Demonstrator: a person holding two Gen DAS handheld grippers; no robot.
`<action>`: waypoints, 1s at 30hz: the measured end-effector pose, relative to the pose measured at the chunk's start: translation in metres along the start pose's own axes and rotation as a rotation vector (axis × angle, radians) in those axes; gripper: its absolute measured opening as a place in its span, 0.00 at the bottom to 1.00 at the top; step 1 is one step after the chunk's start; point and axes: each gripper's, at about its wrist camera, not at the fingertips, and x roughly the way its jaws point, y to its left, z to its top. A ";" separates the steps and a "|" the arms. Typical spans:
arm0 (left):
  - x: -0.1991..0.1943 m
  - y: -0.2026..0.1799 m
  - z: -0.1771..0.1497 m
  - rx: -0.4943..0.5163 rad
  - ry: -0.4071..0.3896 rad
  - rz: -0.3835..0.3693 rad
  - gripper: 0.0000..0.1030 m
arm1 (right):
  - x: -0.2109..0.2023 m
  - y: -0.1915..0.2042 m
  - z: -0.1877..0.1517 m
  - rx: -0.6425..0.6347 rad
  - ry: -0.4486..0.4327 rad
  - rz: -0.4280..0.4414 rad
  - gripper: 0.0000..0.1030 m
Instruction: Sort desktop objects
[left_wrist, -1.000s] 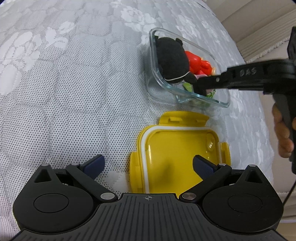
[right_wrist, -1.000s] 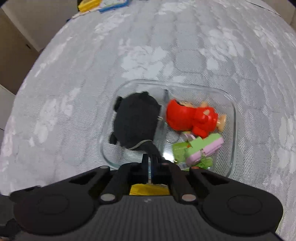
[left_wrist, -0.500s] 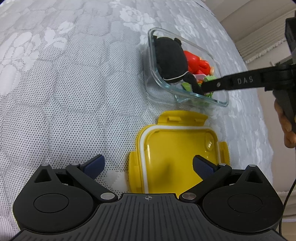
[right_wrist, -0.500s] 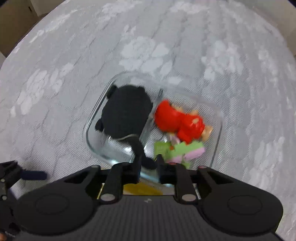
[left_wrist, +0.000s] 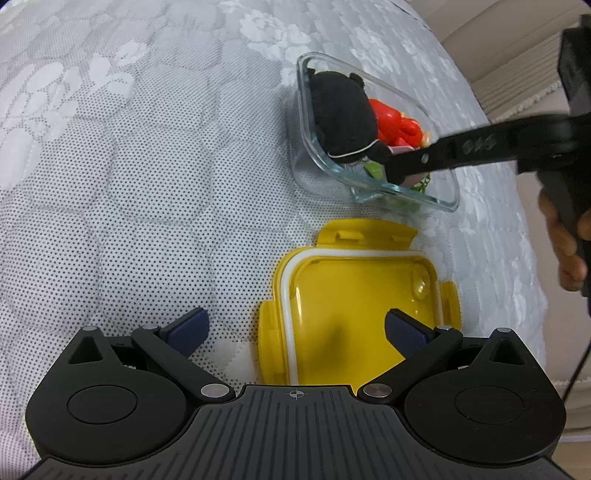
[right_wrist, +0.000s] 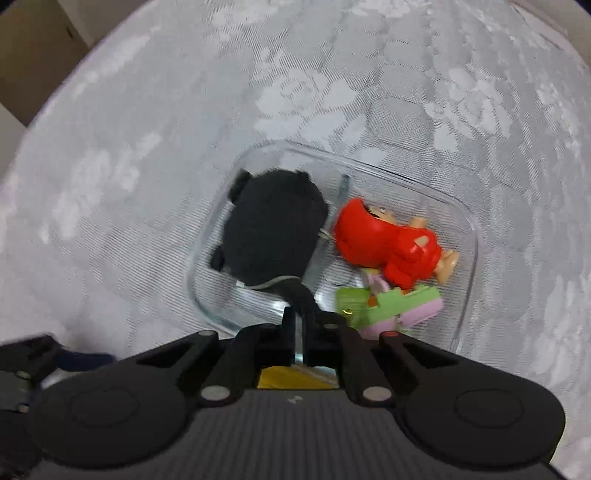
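Against the view 0.5 s ago, the right gripper (right_wrist: 301, 325) sits closer over the dish (right_wrist: 471, 236): its jaws, then parted around the plush's tail, are now drawn together and clamped on that tail. From the left wrist view its arm reaches in from 3 o'clock as before, tip (left_wrist: 397, 170) at the dish's near end. The left gripper (left_wrist: 295, 328) is unchanged, jaws wide apart, holding nothing, hovering over the lid (left_wrist: 362, 295).

Count: 1 glass dish, 1 yellow lid, 1 black plush (right_wrist: 275, 230), 1 red figure (right_wrist: 391, 243), 1 green-and-pink toy (right_wrist: 391, 306), 2 grippers. 1 hand (left_wrist: 565, 243) shows at 3 o'clock in the left wrist view, gripping the right tool's handle.

Containers: the dish stands on the patterned white cloth (left_wrist: 147, 147) and holds all 3 toys. In the right wrist view the plush fills the 9 o'clock half, tail toward 6 o'clock; the red figure lies at 3 o'clock, just beside the plush; the green-and-pink toy lies at 5 o'clock, touching the figure. The lid lies flat on the cloth, inner side up with its white seal showing, just beside the dish and not on it. It holds nothing.

The right wrist view is motion-blurred.
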 end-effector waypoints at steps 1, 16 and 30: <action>0.000 0.000 0.000 0.001 0.001 0.001 1.00 | -0.003 0.000 0.002 0.016 -0.009 0.021 0.04; 0.007 0.000 0.007 0.008 -0.003 -0.008 1.00 | 0.016 -0.081 -0.016 0.792 0.004 0.120 0.54; -0.016 0.005 -0.002 0.005 -0.005 -0.002 1.00 | 0.041 -0.093 -0.031 0.985 -0.005 0.222 0.59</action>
